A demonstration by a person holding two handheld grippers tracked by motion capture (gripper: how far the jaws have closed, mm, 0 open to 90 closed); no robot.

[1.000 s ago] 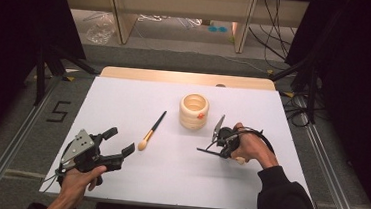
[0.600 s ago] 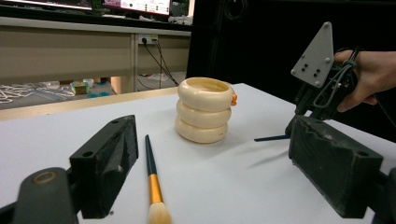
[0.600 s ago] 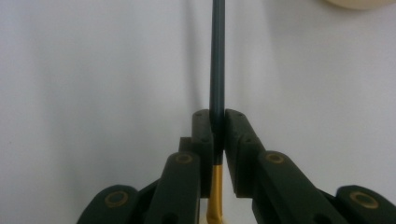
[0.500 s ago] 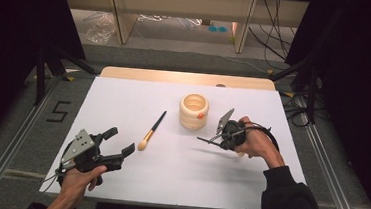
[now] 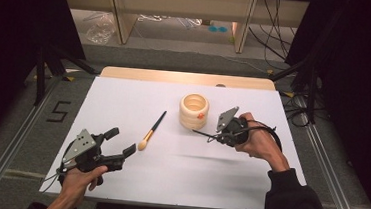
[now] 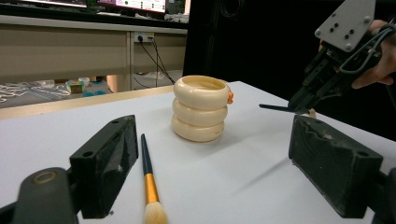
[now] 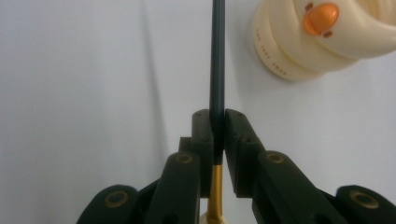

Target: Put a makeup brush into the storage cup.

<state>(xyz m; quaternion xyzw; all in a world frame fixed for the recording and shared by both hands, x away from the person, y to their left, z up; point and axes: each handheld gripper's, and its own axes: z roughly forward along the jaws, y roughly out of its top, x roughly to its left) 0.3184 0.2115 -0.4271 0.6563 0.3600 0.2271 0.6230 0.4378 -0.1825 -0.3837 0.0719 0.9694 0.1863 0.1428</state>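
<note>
While your left gripper (image 5: 120,144) sat with jaws apart, one brush (image 5: 151,131) lay on the table just ahead of them, untouched. Your right gripper (image 5: 214,135) was clamped on a second brush (image 7: 217,60), its handle aimed beside the holder (image 5: 194,111); nothing was in it yet.

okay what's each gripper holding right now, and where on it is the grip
The right gripper is shut on a makeup brush, clamped on its dark handle just above the gold ferrule. The left gripper is open, holding nothing.
</note>
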